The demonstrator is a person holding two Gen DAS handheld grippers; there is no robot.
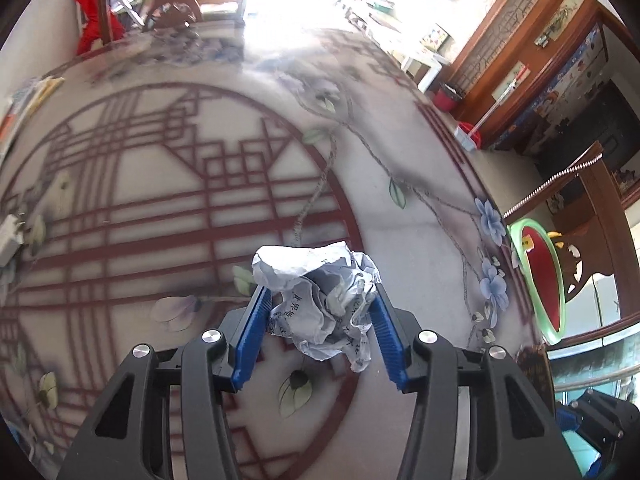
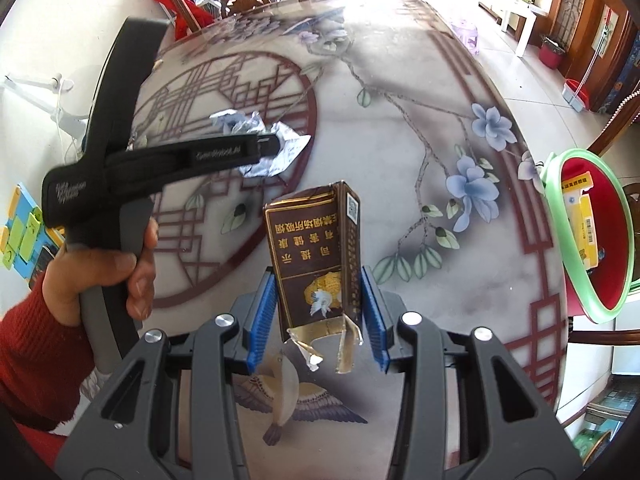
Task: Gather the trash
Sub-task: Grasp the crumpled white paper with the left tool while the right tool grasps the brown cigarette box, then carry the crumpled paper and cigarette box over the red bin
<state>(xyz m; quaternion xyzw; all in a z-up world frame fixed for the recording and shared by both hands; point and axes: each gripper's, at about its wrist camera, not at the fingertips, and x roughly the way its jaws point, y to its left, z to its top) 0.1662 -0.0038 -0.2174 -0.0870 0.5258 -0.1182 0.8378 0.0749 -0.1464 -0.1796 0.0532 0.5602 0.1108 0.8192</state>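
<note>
The left gripper [image 1: 318, 312] is closed on a crumpled white paper ball [image 1: 320, 296] over the patterned table [image 1: 160, 200]. The right gripper [image 2: 318, 304] clamps a torn brown cigarette box [image 2: 316, 256]. Both pieces are picked up but not yet dropped into the green-rimmed red bin [image 2: 560, 220], which already holds a yellow carton [image 2: 582, 216].
</note>
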